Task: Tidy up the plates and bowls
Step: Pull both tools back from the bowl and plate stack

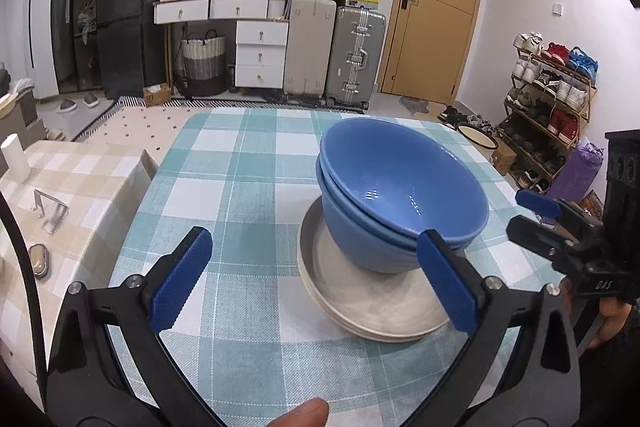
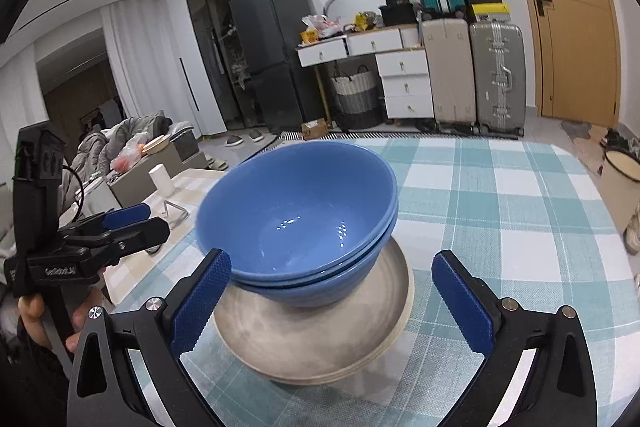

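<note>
Two blue bowls [image 1: 400,187] [image 2: 296,211] sit nested, one inside the other, on a stack of beige plates [image 1: 360,303] [image 2: 304,343] on the teal checked tablecloth [image 1: 240,167]. My left gripper [image 1: 314,234] is open wide at the stack's near left side, and its right finger overlaps the bowls' rim in the picture. My right gripper [image 2: 332,255] is open too, with the stack just ahead between its spread fingers; no pad presses on anything. Each gripper also shows in the other view: the right gripper [image 1: 528,215] and the left gripper [image 2: 140,221].
A lower side table with a beige checked cloth [image 1: 80,179] stands to the left, bearing a white cup [image 1: 15,157] and a metal stand [image 1: 50,213]. Suitcases [image 1: 332,55], drawers and a shoe rack [image 1: 552,99] line the far walls. A thumb tip [image 1: 304,413] shows at the bottom.
</note>
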The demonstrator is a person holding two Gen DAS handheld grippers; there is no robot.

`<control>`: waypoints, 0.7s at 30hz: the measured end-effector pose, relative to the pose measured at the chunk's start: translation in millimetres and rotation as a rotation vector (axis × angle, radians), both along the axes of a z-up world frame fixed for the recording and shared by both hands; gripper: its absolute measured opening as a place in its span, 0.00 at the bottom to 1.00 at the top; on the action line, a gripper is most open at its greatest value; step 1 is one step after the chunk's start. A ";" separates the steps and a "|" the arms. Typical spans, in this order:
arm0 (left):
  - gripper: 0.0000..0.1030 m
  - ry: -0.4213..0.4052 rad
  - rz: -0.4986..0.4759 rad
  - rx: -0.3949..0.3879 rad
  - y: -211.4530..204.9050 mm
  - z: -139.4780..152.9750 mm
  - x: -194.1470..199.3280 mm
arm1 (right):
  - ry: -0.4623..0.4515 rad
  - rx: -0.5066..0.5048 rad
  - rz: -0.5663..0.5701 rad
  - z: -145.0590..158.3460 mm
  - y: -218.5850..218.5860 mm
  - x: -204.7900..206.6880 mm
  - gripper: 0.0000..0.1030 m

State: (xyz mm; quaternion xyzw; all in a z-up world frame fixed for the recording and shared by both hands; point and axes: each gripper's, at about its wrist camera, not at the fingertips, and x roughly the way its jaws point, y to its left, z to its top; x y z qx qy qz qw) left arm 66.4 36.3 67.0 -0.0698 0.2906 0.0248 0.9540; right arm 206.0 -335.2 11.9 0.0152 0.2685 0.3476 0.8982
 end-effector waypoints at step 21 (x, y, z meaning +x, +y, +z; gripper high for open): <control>0.99 -0.053 -0.043 0.032 -10.9 -53.0 -36.7 | -0.151 0.012 0.100 -30.7 -16.9 -68.5 1.00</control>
